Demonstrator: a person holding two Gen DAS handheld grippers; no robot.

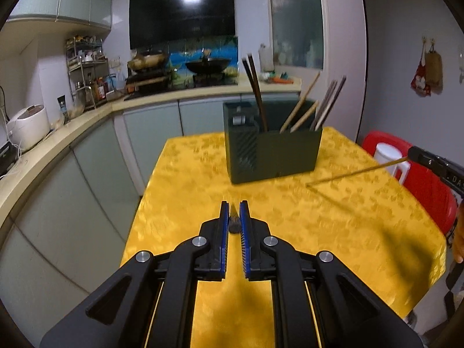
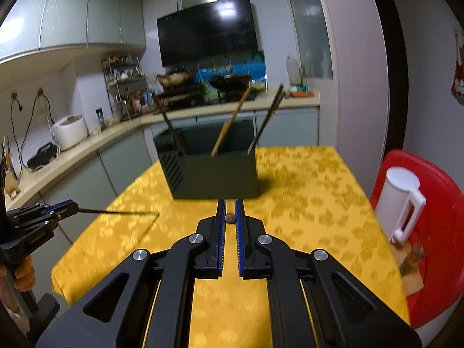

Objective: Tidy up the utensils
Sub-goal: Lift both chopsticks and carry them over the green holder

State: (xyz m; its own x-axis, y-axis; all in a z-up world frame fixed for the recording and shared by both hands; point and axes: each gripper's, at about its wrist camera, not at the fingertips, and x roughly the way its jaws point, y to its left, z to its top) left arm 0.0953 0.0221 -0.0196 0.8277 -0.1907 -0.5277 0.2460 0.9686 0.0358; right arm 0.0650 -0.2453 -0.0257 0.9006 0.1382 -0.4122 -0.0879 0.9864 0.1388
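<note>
A dark green utensil holder (image 1: 272, 150) stands on the yellow table (image 1: 203, 174) with several chopsticks (image 1: 301, 110) leaning in it; it also shows in the right wrist view (image 2: 214, 174). My left gripper (image 1: 234, 207) is shut on a dark chopstick (image 1: 233, 220), seen end-on; from the right wrist view that chopstick (image 2: 116, 212) points right over the table. My right gripper (image 2: 230, 206) is shut on a light chopstick (image 2: 230, 217); in the left wrist view this chopstick (image 1: 353, 172) slants down to the table right of the holder.
A red chair (image 2: 435, 232) with a white jug (image 2: 400, 200) stands right of the table. A kitchen counter (image 1: 58, 142) with a rice cooker (image 1: 29, 124) runs along the left and back. The stove (image 1: 185, 81) is behind the holder.
</note>
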